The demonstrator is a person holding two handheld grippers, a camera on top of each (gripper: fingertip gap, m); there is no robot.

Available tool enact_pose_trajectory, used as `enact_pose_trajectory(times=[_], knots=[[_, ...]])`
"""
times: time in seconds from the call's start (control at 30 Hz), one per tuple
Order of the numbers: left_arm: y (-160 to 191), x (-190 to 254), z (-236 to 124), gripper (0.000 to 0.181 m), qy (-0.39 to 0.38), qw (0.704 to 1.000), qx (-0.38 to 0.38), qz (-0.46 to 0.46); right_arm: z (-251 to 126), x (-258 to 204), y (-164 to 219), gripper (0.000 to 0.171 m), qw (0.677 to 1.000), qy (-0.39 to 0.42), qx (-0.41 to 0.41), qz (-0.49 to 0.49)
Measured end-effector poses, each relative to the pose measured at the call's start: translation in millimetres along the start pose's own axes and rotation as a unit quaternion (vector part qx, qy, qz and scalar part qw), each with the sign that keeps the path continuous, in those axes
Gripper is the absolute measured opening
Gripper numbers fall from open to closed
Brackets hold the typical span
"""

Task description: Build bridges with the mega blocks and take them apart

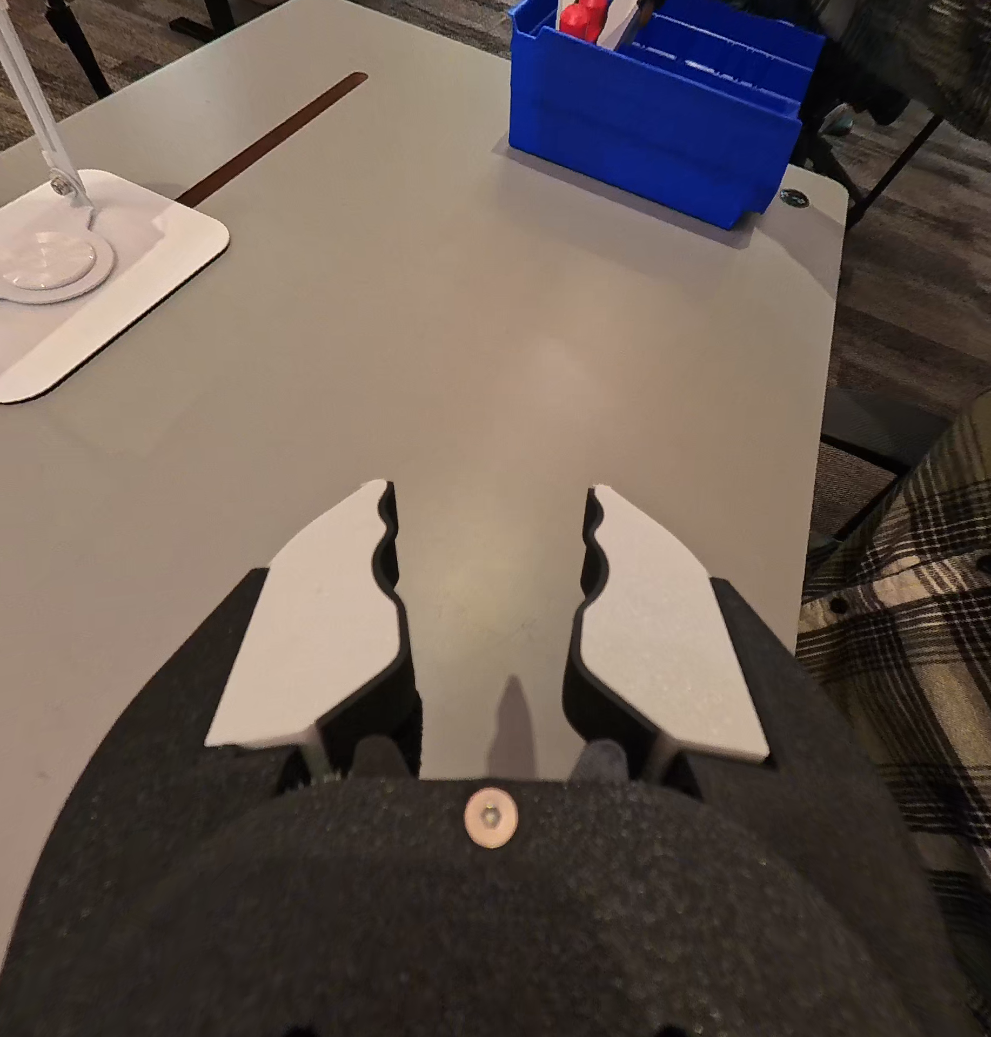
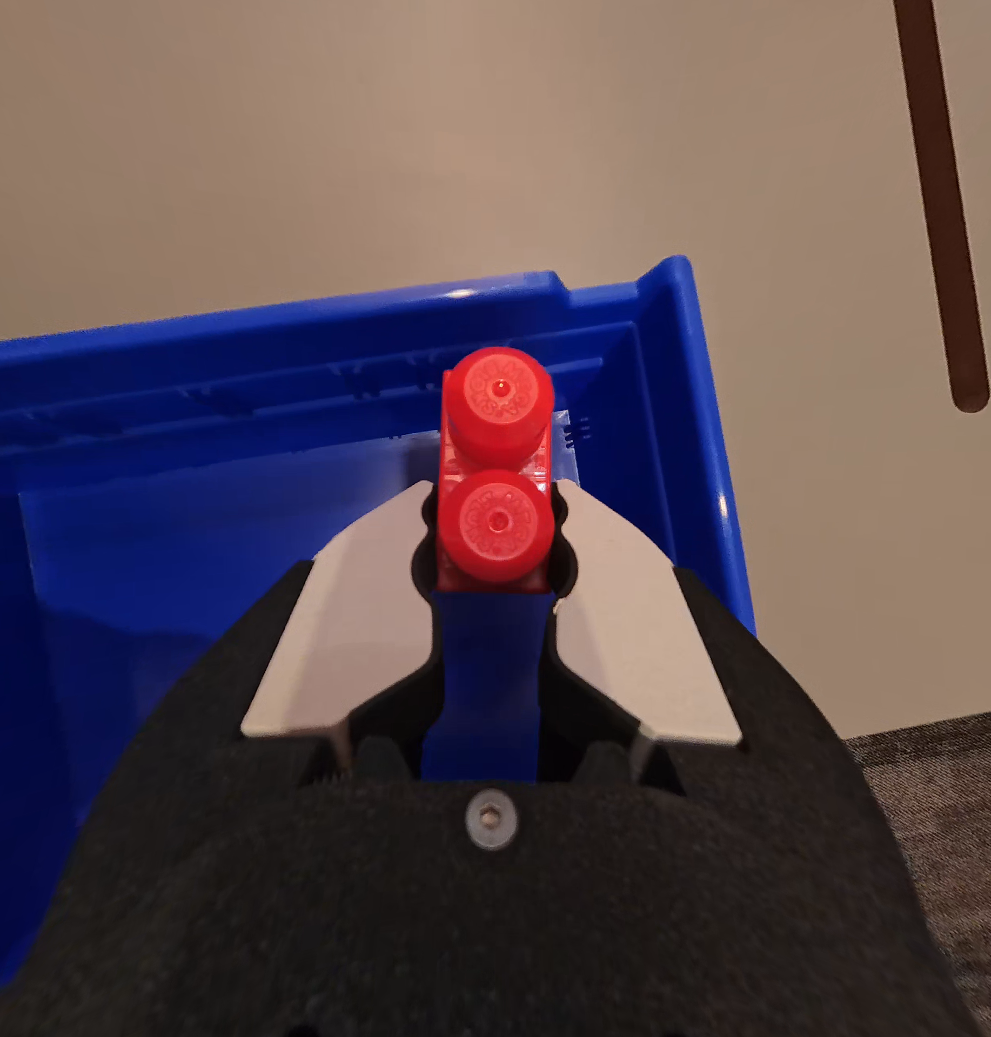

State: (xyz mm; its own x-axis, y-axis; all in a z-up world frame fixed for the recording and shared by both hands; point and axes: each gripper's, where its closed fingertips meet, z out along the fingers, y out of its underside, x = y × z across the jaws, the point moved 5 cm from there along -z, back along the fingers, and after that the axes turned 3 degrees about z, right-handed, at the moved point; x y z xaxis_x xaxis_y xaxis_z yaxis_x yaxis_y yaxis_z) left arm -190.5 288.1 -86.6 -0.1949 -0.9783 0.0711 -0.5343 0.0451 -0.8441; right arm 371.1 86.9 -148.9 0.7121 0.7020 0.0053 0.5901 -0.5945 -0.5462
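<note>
Right wrist view, right tool [image 2: 496, 527] gripping red block [image 2: 496, 449], unseen leftward

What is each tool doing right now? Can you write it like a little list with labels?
left tool: open, holding nothing, above the grey table
right tool: shut on the red block, above the blue bin
red block: two round studs, facing the camera
blue bin: near the table's far right corner
white stand base: far left
</note>
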Motion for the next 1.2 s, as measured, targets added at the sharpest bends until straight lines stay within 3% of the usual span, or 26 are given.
enact_pose_trajectory(times=[0.57,0.97,1.2], knots=[[-3,0,9,0.062,0.000,1.000,-0.026,0.001,24,7,6,0.037,0.999,-0.040,0.009,-0.009],[-5,4,18,0.062,0.007,0.999,-0.039,0.004,28,11,11,0.037,1.000,-0.002,-0.021,-0.022],[-6,6,19,0.062,0.010,0.999,-0.038,0.008,21,9,7,0.059,0.999,0.008,-0.041,-0.012]])
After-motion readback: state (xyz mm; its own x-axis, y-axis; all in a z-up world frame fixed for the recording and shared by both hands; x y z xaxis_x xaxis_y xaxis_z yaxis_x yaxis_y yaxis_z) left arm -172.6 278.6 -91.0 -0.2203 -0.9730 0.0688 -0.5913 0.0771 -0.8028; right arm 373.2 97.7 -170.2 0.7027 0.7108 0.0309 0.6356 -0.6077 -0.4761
